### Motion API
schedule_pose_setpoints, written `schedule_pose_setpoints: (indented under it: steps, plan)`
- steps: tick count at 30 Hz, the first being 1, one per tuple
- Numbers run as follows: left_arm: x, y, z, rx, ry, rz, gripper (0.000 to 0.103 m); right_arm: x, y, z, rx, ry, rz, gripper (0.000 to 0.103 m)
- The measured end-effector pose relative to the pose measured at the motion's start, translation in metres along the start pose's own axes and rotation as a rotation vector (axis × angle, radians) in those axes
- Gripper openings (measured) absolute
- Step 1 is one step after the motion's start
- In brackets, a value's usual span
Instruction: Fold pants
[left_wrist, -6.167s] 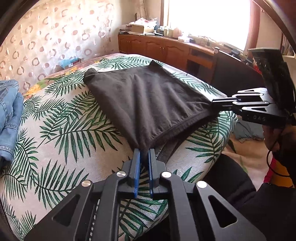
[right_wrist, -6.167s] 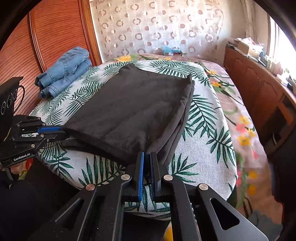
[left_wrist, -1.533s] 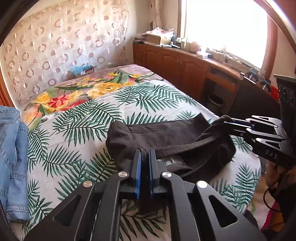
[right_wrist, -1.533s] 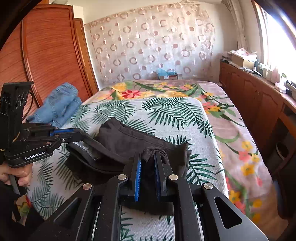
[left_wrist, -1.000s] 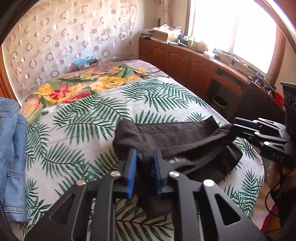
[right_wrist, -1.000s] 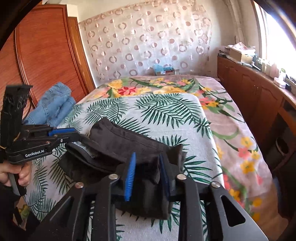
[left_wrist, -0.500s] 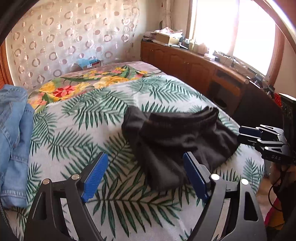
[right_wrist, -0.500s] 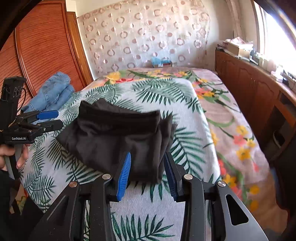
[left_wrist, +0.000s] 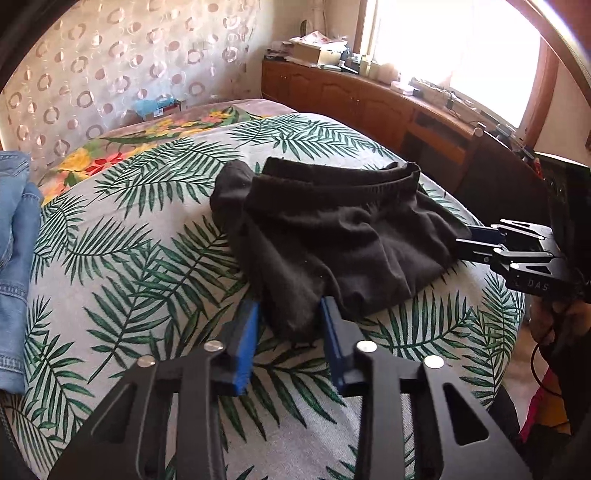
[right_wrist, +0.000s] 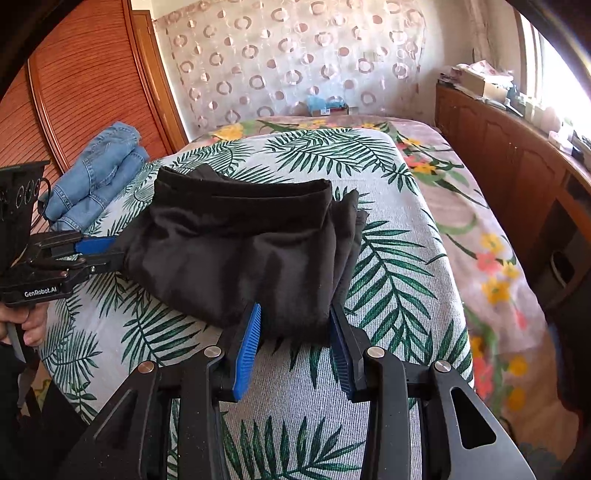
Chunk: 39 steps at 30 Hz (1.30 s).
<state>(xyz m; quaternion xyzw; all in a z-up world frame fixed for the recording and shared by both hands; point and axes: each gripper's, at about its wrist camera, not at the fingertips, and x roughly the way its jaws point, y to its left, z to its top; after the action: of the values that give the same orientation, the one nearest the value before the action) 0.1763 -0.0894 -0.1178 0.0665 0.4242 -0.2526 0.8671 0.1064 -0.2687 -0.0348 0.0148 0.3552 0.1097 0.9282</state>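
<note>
The black pants (left_wrist: 332, 236) lie in a loosely folded bundle on the palm-leaf bed cover (left_wrist: 147, 258), waistband toward the far side. My left gripper (left_wrist: 290, 332) has its jaws closing around the bundle's near left corner, which sits between the blue pads (left_wrist: 245, 343) unpinched. In the right wrist view the left gripper (right_wrist: 110, 254) is at the pants' left edge. My right gripper (right_wrist: 295, 332) is shut on the thick near right corner of the pants (right_wrist: 240, 251), cloth filling the gap between its pads (right_wrist: 249, 339). From the left wrist view the right gripper (left_wrist: 465, 243) meets the bundle's right edge.
Folded blue jeans (right_wrist: 96, 173) lie at the bed's left side, next to a wooden wardrobe (right_wrist: 74, 92). A wooden cabinet (right_wrist: 517, 166) with clutter runs under the window on the right. A hand (right_wrist: 26, 325) holds the left gripper's handle. The bed's front edge is just below both grippers.
The pants were lowered and laid on the bed. My left gripper let go with its jaws wide, moved down and now closes around the near corner. The right gripper stayed at its corner.
</note>
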Motion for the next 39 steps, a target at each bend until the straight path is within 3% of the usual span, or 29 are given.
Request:
schedule_pose_setpoints:
  steps: [4, 6, 21, 31, 39]
  plan:
    - [0.001, -0.002, 0.0, 0.008, 0.011, -0.003, 0.015, -0.002, -0.002, 0.0, -0.006, -0.015, 0.007, 0.013]
    - [-0.001, -0.002, -0.001, 0.01, 0.009, 0.005, 0.012, -0.003, -0.003, 0.0, -0.005, -0.023, 0.004, 0.011]
    - [-0.055, -0.021, -0.033, -0.001, -0.056, -0.022, 0.008, -0.035, 0.014, -0.027, -0.004, -0.032, 0.017, 0.009]
    - [-0.064, -0.036, -0.051, 0.0, -0.053, -0.016, 0.008, -0.054, 0.018, -0.033, -0.003, -0.007, 0.03, 0.009]
    - [-0.066, -0.034, -0.046, -0.003, -0.06, -0.008, 0.008, -0.055, 0.016, -0.029, 0.014, -0.007, 0.046, 0.009]
